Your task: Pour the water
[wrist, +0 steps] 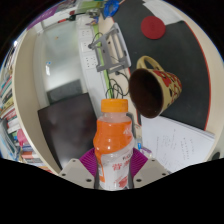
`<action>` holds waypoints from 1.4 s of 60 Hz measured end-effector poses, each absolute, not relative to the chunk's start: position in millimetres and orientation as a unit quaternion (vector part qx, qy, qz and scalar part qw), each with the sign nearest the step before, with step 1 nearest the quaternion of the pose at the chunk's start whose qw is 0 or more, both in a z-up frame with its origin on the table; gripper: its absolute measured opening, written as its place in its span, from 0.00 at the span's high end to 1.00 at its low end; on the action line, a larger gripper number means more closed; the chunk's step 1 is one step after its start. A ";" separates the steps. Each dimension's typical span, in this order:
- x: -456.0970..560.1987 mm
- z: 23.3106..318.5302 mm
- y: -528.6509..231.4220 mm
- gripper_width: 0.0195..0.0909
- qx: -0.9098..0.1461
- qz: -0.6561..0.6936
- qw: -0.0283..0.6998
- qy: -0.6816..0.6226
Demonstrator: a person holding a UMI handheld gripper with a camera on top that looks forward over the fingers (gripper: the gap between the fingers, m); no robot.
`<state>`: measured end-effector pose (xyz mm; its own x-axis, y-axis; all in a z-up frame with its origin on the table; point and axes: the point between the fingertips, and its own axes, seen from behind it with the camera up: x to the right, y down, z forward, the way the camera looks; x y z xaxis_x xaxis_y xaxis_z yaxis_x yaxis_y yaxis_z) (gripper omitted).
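Gripper view puts your bottle [112, 143] right between the two fingers, its orange cap pointing away from you and its orange-and-white label facing the camera. Your gripper [112, 172] is clamped on the bottle: the purple pads [88, 163] press against its lower sides, one at each flank. Just beyond the cap and a little to the right sits your mug [155, 88], a yellow one with red markings, tipped in the view so that you look into its dark inside. The bottle's cap is near the mug's rim, though you cannot tell if they touch. Under the mug lies a white sheet of paper [182, 146] with writing on it. Further off, on the dark table [185, 45], you have a red round object [152, 27]. A dark chair [62, 122] stands to the left of the bottle.
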<state>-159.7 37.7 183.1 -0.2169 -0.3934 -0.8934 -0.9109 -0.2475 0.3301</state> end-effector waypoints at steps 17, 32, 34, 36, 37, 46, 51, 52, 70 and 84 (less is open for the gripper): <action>-101.0 262.4 51.2 0.70 -0.710 0.416 0.438 0.362; 36.6 236.1 56.7 0.69 -0.786 0.105 0.570 0.217; 56.7 227.4 55.2 0.69 -0.790 0.058 0.574 0.205; 74.2 219.0 54.1 0.69 -0.792 0.019 0.580 0.189; 82.3 207.4 55.0 0.69 -0.787 0.006 0.589 0.183; 126.5 170.3 52.6 0.68 -0.791 -0.039 0.587 0.172; 139.6 145.0 57.3 0.68 -0.795 -0.048 0.582 0.166; 141.9 140.0 58.3 0.68 -0.797 -0.050 0.579 0.166; 152.7 76.8 66.4 0.63 -0.809 -0.084 0.571 0.109; 149.4 71.6 51.3 0.50 -0.811 -0.084 0.569 0.113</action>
